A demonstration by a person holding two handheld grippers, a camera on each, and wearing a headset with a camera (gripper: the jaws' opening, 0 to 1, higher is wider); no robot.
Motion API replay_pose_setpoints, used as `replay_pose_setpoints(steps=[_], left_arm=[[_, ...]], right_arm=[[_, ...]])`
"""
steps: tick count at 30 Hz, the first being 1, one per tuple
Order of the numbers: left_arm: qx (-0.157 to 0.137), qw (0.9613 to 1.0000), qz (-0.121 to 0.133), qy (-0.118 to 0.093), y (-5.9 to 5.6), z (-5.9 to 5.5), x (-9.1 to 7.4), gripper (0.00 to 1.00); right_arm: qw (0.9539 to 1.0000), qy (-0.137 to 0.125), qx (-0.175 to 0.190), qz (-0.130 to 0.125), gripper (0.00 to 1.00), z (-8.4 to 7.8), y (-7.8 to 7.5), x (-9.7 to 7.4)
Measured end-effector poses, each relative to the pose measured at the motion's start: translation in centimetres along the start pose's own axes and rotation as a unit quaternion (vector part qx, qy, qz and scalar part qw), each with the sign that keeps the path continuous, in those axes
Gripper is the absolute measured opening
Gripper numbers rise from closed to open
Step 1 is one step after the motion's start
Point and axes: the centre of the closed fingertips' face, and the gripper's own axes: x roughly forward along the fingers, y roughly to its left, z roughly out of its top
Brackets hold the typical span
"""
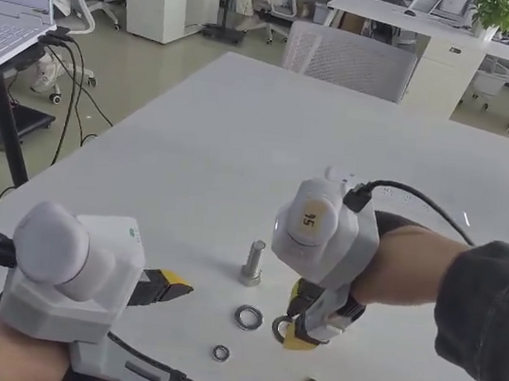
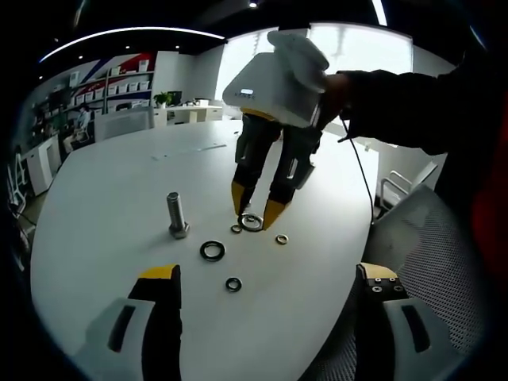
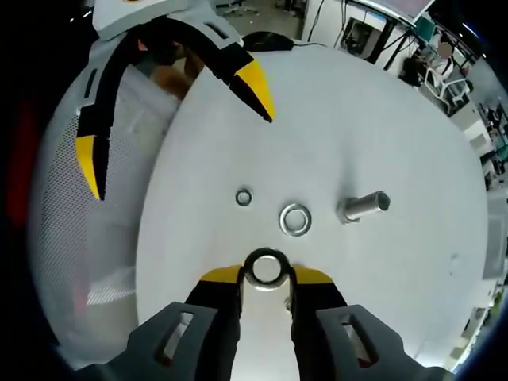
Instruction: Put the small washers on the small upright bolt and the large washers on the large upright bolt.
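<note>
R gripper, fingers pinching a large washer, held low over the white counter near the upright bolt. L gripper hovers opposite, fingers spread wide. A second large washer and two small washers lie flat on the counter by the bolt.

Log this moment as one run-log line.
right gripper: shut on large silver metal washer | left gripper: open | silver upright bolt: bare | second large washer: loose by bolt

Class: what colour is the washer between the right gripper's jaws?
Silver round metal washer; best in right gripper view.
</note>
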Motion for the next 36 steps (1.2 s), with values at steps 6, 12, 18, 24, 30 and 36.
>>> replay_pose_setpoints(steps=[6,12,18,24,30,36], left_arm=[[0.001,1.0,-0.003,0.0,-0.1,0.1,0.0,0.91],[0.001,1.0,-0.003,-0.002,-0.2,0.1,0.0,0.9],[0.0,1.0,-0.004,-0.003,-0.3,0.1,0.0,0.9],[0.0,1.0,-0.003,-0.002,-0.3,0.0,0.0,0.9],[-0.001,1.0,-0.004,-0.002,-0.3,0.0,0.0,0.9],[-0.002,1.0,-0.003,-0.001,-0.2,0.0,0.0,0.9]], right_arm=[[0.9999,-0.008,0.0,-0.01,0.23,0.7,-1.2,-2.0],[0.9996,-0.007,-0.006,-0.025,0.23,1.3,-2.8,-3.8],[0.9994,-0.011,-0.013,-0.032,0.23,2.4,-4.0,-4.8],[0.9992,-0.008,-0.021,-0.034,0.23,3.3,-5.0,-5.3],[0.9988,-0.008,-0.029,-0.039,0.23,4.6,-6.4,-5.6],[0.9987,-0.01,-0.032,-0.04,0.23,5.3,-8.0,-5.4]])
